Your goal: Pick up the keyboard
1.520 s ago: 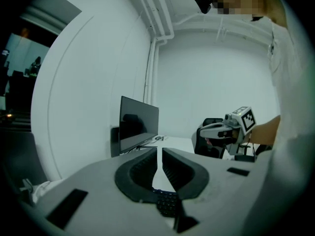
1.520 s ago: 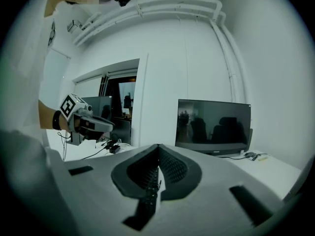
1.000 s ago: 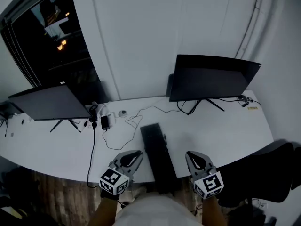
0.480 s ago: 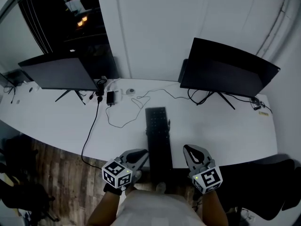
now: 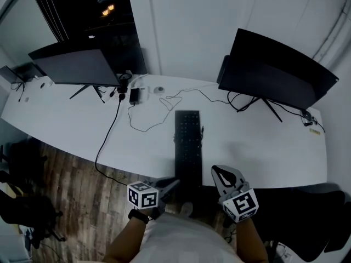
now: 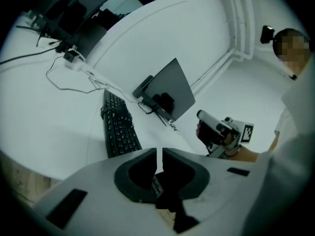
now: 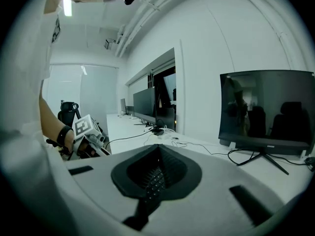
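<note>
A long black keyboard (image 5: 188, 147) lies on the white desk (image 5: 82, 130), running from the middle to the near edge; it also shows in the left gripper view (image 6: 118, 129). My left gripper (image 5: 171, 184) is shut and empty, just left of the keyboard's near end and off the desk edge. Its jaws meet tip to tip (image 6: 158, 154). My right gripper (image 5: 216, 170) hovers at the keyboard's near right, its jaws closed together (image 7: 157, 146) with nothing gripped. Keyboard keys (image 7: 153, 181) show through the hollow behind its tips.
Two dark monitors stand at the back, one on the left (image 5: 77, 67) and one on the right (image 5: 277, 70). Loose cables (image 5: 148, 119) and a small adapter (image 5: 134, 96) lie left of the keyboard. Wooden floor (image 5: 71, 179) and a dark chair (image 5: 22, 207) lie below the desk edge.
Both grippers have sunk toward the desk's near edge. The left one dropped further and rolled, its marker cube now facing up. The desk now sits higher and farther off in the head view.
</note>
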